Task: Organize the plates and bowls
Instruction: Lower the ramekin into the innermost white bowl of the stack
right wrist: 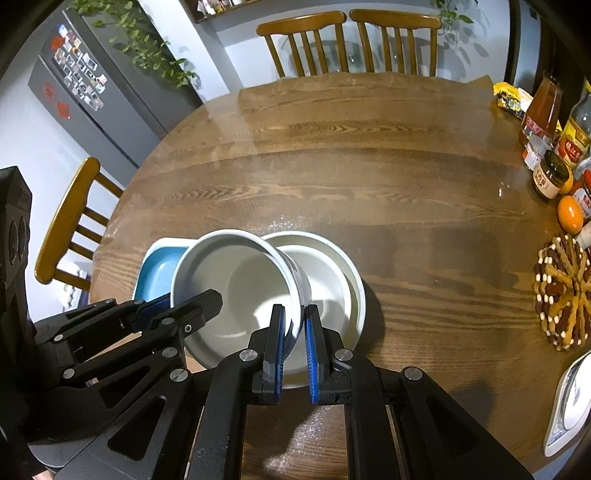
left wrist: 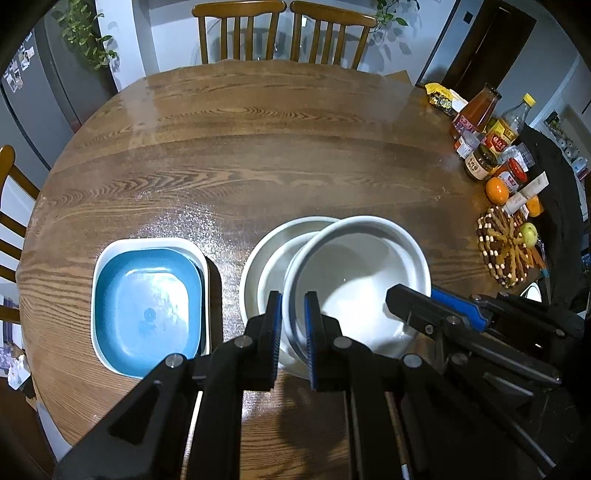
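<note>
A white bowl (left wrist: 354, 280) hangs tilted above a larger white bowl (left wrist: 258, 258) on the round wooden table (left wrist: 258, 147). My left gripper (left wrist: 293, 314) is shut on the bowl's left rim. My right gripper (right wrist: 294, 325) is shut on its right rim; it also shows in the left wrist view (left wrist: 424, 306). In the right wrist view the held bowl (right wrist: 236, 280) sits above the larger bowl (right wrist: 332, 273). A blue square plate (left wrist: 147, 302) lies in a white square dish (left wrist: 107, 258) to the left.
Sauce bottles and jars (left wrist: 487, 136), oranges (left wrist: 496, 191) and a beaded trivet (left wrist: 506, 247) with a green fruit crowd the table's right edge. Wooden chairs (left wrist: 280, 33) stand behind the table, another (right wrist: 70, 221) at left. A fridge (right wrist: 92, 92) stands far left.
</note>
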Available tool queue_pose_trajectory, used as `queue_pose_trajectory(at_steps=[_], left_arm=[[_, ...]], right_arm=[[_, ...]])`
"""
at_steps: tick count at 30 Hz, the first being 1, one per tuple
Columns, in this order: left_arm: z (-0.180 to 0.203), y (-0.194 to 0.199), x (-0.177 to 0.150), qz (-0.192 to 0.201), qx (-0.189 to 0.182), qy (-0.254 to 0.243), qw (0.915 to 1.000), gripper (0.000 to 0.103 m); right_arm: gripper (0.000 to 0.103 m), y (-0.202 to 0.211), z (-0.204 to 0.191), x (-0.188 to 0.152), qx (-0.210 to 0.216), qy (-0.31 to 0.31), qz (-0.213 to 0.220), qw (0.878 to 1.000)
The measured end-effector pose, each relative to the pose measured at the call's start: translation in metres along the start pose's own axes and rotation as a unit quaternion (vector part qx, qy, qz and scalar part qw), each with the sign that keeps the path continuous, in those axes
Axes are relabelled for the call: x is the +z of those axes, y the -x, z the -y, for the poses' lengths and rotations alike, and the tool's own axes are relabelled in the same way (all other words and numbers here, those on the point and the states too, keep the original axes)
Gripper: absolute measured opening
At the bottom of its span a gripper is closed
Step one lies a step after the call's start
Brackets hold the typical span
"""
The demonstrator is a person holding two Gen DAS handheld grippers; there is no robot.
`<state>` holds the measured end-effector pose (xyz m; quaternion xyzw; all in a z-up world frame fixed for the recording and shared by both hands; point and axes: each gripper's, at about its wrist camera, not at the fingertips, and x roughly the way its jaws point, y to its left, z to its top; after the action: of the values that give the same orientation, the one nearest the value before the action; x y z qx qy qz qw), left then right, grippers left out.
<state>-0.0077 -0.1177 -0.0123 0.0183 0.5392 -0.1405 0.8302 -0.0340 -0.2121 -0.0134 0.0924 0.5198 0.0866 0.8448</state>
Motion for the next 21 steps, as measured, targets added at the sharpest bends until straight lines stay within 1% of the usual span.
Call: queue_pose_trajectory(at_steps=[9,21], left_arm=[[0.002,-0.021,0.0,-0.028,-0.002,0.007,0.9996,0.01],[0.005,-0.04,0.005,-0.055,-0.004,0.008,0.9984,0.01]], right_arm=[[0.012,-0.017,0.008,-0.003,0.0,-0.008,-0.022,1.0],[0.012,-0.033,0.016,-0.002,0.0,-0.017,-0.049,0.999]])
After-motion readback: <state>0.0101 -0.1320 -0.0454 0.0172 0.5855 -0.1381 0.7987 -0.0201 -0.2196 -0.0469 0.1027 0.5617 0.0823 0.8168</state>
